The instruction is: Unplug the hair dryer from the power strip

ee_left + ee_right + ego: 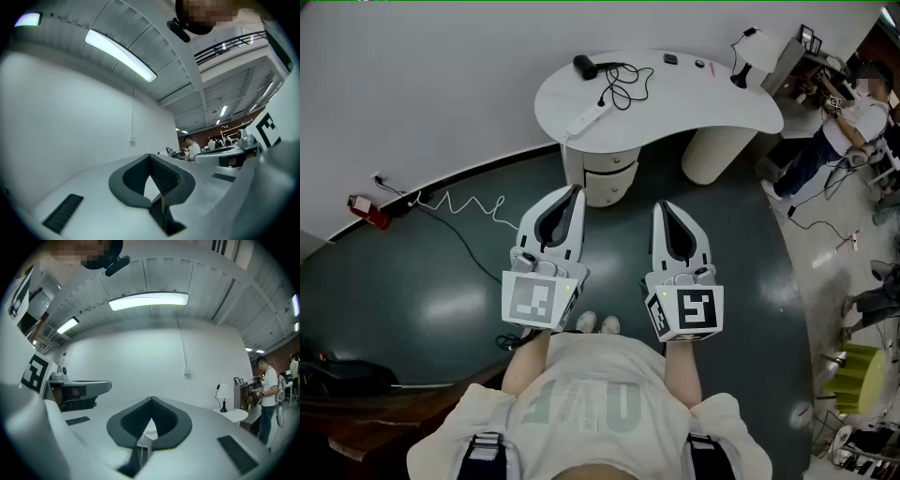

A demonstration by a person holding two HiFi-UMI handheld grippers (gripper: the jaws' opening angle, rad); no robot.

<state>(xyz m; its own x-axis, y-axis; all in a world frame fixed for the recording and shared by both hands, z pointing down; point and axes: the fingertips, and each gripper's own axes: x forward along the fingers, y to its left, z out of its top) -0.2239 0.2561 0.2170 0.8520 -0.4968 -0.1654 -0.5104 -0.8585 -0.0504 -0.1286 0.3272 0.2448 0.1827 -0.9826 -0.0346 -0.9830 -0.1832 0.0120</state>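
Note:
A black hair dryer (585, 65) lies at the far left of the curved white table (703, 103), its black cord (624, 86) looping to a white power strip (587, 119) near the table's front left edge. My left gripper (573, 194) and right gripper (663, 208) hover side by side over the dark floor, well short of the table, both shut and empty. In the left gripper view the shut jaws (152, 180) point at the white wall; in the right gripper view the jaws (150, 418) do the same.
A black-stemmed lamp (746, 56) stands at the table's right end, with small dark items (671, 59) near it. A red object (368, 211) with a white coiled cord lies on the floor at left. A person (844, 122) stands at a desk at far right.

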